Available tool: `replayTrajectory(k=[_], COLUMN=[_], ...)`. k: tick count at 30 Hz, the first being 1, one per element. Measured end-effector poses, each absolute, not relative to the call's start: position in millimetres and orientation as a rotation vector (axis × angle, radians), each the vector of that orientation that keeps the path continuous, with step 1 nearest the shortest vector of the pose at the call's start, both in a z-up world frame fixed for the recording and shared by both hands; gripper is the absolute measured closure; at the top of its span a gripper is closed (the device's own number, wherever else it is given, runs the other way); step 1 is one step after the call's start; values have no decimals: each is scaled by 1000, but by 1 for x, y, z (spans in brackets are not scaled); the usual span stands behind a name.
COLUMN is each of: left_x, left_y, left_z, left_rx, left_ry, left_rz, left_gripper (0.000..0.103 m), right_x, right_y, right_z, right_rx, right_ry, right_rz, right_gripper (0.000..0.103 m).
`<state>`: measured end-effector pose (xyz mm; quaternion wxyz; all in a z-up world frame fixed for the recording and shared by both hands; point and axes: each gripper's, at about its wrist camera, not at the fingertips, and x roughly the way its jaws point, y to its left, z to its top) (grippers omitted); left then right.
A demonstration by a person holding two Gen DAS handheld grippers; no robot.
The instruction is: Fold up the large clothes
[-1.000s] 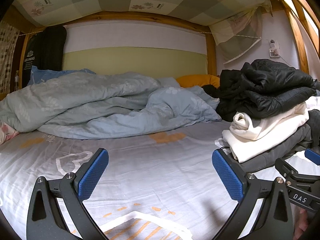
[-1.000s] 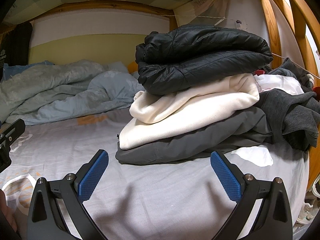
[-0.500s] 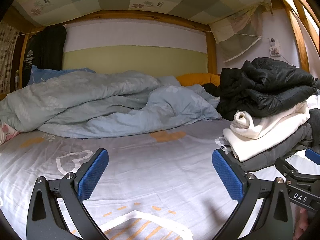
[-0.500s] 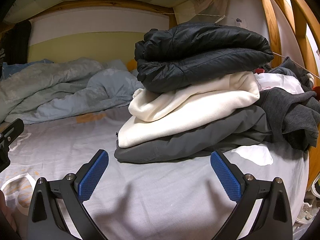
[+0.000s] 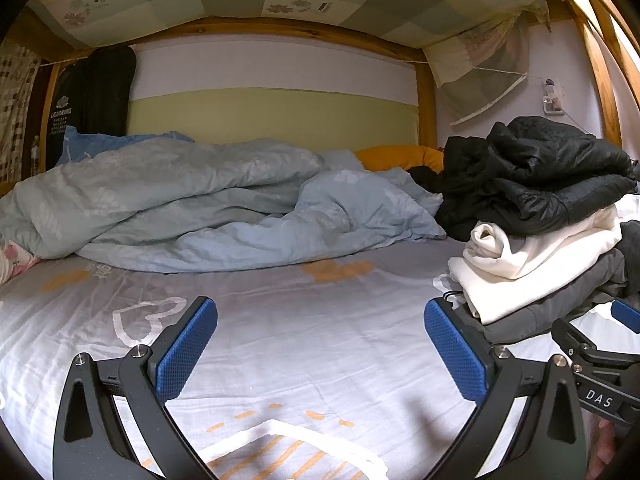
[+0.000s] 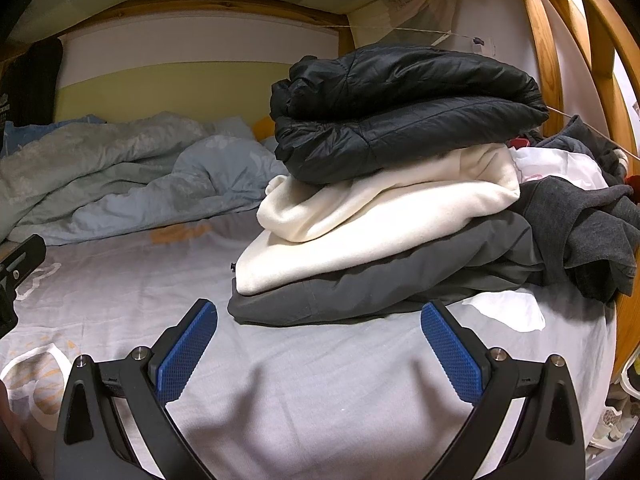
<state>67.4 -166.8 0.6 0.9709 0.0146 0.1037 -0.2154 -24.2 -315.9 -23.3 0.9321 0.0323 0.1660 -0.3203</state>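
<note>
Left gripper (image 5: 320, 354): fingers spread wide, nothing between them, low in the frame over the bare bedsheet (image 5: 304, 320).
Right gripper (image 6: 318, 354): fingers likewise spread and empty, pointing at the foot of the clothes stack, near it but not touching.
Clothes stack: centre right of the right wrist view; a black puffer jacket (image 6: 404, 112) on top, a cream garment (image 6: 380, 216) under it, a grey garment (image 6: 392, 284) at the bottom. All three look folded already.
Unfolded clothes: a loose dark grey heap (image 6: 588, 224) at the right edge, against the wooden bed rail (image 6: 544, 60), touching the stack's side.
Step in hand: probably fetching the next garment from that heap.
Doing it well: reach round the stack rather than over it, pinch one layer only at a collar or hem, and lift clear before dragging, so the jacket on top is not toppled.
Working room: the open sheet at lower left of both views suits spreading; the rumpled blue duvet (image 5: 208, 208) stays out of the way behind.
</note>
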Motion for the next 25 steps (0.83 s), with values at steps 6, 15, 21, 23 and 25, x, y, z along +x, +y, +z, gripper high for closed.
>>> replayTrajectory(k=[6,15,21,23,25], left_x=[69,71,74,74,74], left_y=[-167,-163,-163,-163,-163], left_z=[1,1,1,1,1], left_rx=[29,7,7,8,6], left_ry=[213,225,237,237,236], left_rz=[-432,-421,-417,-417,-416], left_gripper=[0,0,0,0,0], right_x=[-24,-23,-23,-22,-23], right_y=[-316,-316,-316,-316,-316], right_z=[-23,-23,-23,-23,-24], right_rx=[66,66,65,65,65], right_ry=[341,342,343,344,345], right_rz=[-655,-655,-655,-655,-654], right_gripper=[0,0,0,0,0])
